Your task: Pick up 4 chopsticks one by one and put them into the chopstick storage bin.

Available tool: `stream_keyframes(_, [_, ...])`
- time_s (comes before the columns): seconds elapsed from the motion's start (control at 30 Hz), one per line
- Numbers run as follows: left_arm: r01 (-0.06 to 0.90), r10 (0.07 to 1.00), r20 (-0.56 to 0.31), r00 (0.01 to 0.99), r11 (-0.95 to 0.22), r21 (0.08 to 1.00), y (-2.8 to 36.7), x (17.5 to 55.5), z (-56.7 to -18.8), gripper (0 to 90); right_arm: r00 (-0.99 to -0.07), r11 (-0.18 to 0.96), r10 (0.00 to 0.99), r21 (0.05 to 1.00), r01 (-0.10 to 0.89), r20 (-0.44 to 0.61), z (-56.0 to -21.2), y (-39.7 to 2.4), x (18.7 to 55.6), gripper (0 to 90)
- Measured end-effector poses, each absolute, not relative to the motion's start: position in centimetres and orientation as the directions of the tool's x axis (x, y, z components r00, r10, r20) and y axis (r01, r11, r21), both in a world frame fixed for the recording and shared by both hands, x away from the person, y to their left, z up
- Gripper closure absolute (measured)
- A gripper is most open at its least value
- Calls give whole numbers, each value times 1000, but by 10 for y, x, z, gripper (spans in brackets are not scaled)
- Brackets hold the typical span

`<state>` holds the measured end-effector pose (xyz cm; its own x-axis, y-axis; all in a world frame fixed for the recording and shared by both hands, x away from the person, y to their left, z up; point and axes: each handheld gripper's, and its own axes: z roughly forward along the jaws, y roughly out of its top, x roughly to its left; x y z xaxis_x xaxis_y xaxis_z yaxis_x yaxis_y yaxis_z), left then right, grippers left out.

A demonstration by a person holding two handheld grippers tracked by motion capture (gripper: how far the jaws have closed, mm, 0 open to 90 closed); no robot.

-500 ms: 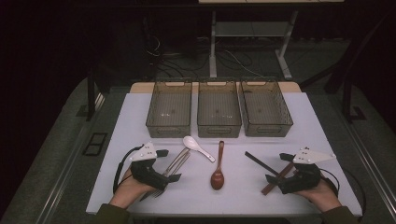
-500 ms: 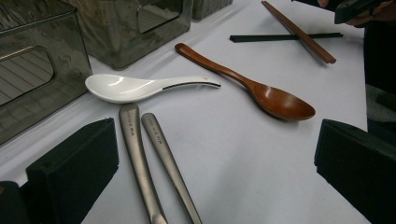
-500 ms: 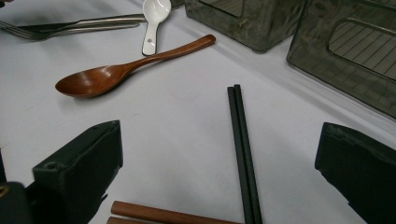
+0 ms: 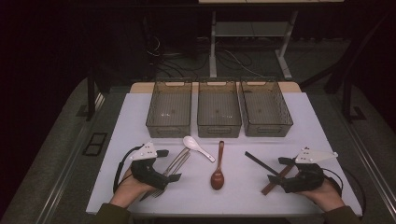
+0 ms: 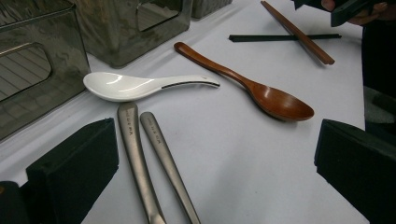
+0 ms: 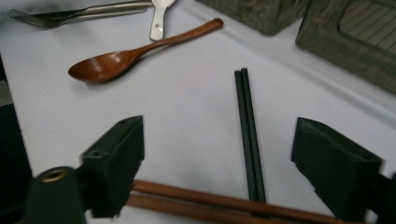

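My left gripper (image 4: 169, 164) rests open at the table's near left. Two metal utensil handles (image 5: 140, 154) lie between its jaws (image 5: 215, 140), untouched. Just beyond them lie a white ceramic spoon (image 5: 130, 86) and a wooden spoon (image 5: 261, 91). At the near right, my right gripper (image 4: 279, 170) stands open too. A pair of black chopsticks (image 6: 247, 126) runs lengthwise between its jaws (image 6: 219, 128), and brown chopsticks (image 6: 210, 203) cross under them near the jaw bases. Neither pair is pinched.
Three empty smoky plastic bins (image 4: 169, 128) (image 4: 218, 128) (image 4: 268, 129) stand in a row at the back of the white table (image 4: 303, 121). The wooden spoon (image 4: 218, 172) lies in the middle. Dark floor and a desk frame lie beyond.
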<state>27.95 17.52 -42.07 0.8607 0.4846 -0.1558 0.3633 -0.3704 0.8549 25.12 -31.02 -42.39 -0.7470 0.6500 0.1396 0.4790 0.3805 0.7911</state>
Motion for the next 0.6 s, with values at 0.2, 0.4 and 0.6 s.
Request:
stream_keyframes(0.2, [353, 481, -141, 865, -385, 853, 175, 276, -421, 0, -747, 395, 647, 772, 498, 150, -419, -318, 243, 452])
stream_keyframes(0.4, [358, 478, -149, 866, -385, 850, 176, 276, -422, 0, -745, 418, 651, 751, 511, 144, -423, -325, 240, 687])
stream_keyframes(0.6, [364, 478, -155, 865, -385, 848, 176, 276, -423, 0, -760, 451, 633, 728, 517, 148, -427, -327, 239, 821])
